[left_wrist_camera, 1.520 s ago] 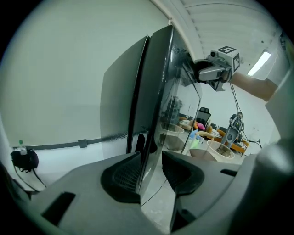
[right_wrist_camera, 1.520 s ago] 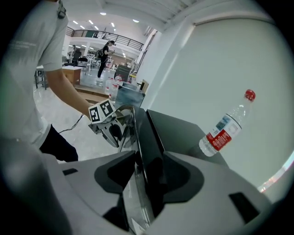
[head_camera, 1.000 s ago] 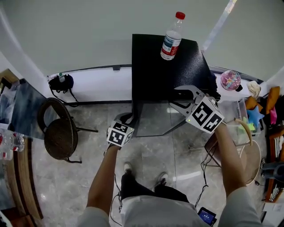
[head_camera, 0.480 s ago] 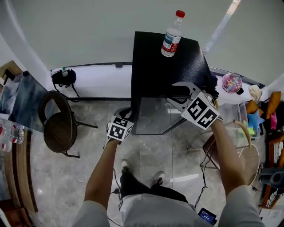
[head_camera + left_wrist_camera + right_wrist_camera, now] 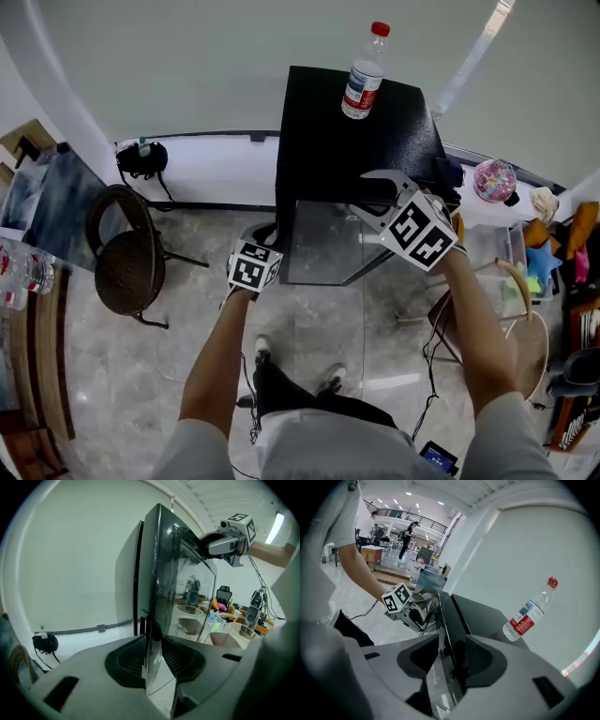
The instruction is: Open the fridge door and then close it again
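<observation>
Left gripper (image 5: 153,639): closed on the free side edge of the door, with the pane pinched between both pads, low on that edge.
Door (image 5: 319,246): glass-fronted, running straight ahead from the left gripper's pads and lying close against the fridge. I cannot tell whether a slit is open.
Pull: the swing probably starts here. Draw the clamped edge back toward the person in an arc, letting the wrist turn with the pane so the pads do not twist off.
Fridge (image 5: 352,141): a low black box just beyond both grippers. A light one likely slides, so pull smoothly.
Bottle (image 5: 361,80): upright on the fridge top, beyond the right gripper and well apart from it. A jerk could topple it.
Right gripper (image 5: 451,639): jaws apart, straddling the door's top edge, with a gap showing at the left pad. They have just been opening, and the edge between them is not pressed.
Right gripper's job: either close on the top edge before the pull or lift clear, so it does not drag.
</observation>
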Motion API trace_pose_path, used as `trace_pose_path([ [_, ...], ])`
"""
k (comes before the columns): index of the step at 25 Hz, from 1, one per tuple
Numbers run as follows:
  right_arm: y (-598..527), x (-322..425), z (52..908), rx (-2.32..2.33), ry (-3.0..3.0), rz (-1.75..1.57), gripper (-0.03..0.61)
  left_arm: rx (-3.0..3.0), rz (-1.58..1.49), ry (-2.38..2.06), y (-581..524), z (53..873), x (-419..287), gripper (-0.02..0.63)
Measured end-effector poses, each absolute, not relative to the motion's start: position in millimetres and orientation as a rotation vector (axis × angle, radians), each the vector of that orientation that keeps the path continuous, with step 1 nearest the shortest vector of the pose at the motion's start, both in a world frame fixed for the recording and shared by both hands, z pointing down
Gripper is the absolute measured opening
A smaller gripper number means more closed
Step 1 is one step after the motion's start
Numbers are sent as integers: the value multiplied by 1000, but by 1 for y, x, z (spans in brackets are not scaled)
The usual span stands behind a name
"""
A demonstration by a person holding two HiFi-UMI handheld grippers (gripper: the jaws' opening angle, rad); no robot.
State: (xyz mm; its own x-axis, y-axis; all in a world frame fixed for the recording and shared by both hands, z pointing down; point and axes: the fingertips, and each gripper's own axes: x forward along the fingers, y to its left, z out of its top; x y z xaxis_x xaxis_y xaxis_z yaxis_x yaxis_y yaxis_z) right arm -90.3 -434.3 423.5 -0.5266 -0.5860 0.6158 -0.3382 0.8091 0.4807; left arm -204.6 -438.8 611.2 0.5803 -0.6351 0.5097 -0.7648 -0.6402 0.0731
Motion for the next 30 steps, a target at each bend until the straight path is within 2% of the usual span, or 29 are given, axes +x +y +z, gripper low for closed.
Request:
trace_pose_path([
  [18,-427,-92,426,653,-2188,-383,192,2507,631,-1174,-430,610,-205,94],
  [22,-420,-90,425,643,-2200,-372,169,2499,577,-1202,-414,610,-205,95],
  [30,-410,-90,427,610,-2202,-397,186,2464,560,-1232,-399,610,-203,95],
])
